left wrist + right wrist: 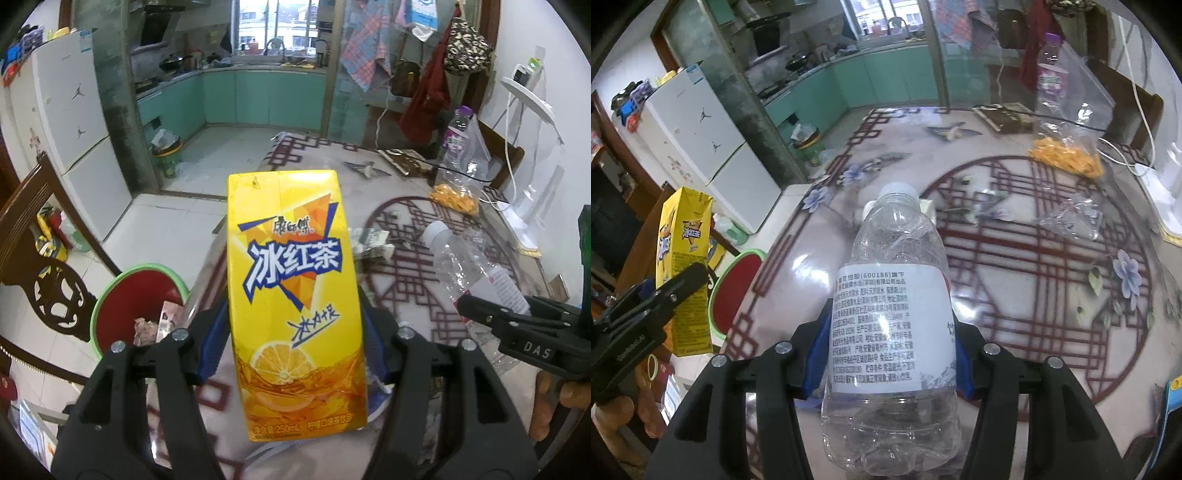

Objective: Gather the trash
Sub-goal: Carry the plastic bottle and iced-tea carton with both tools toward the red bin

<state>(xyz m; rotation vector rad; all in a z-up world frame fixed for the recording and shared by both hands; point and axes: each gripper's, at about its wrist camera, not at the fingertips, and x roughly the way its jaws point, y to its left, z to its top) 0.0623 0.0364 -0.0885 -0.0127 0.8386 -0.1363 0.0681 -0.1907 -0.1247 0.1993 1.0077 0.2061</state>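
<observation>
Carrying 2 items toward the bin point(136, 295): left gripper point(295, 336) is clenching the tea carton point(291, 295), right gripper point(886, 354) the bottle point(890, 314); next, positioning each above the bin before releasing.

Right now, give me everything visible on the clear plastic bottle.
The clear plastic bottle looks empty: thin, dented transparent walls, a ribbed base and a white cap screwed on. A white paper label with small printed text wraps its middle. The right hand-held gripper clamps it at label height, blue pads pressing both sides. It is held off the patterned table, cap pointing away from the camera.
</observation>
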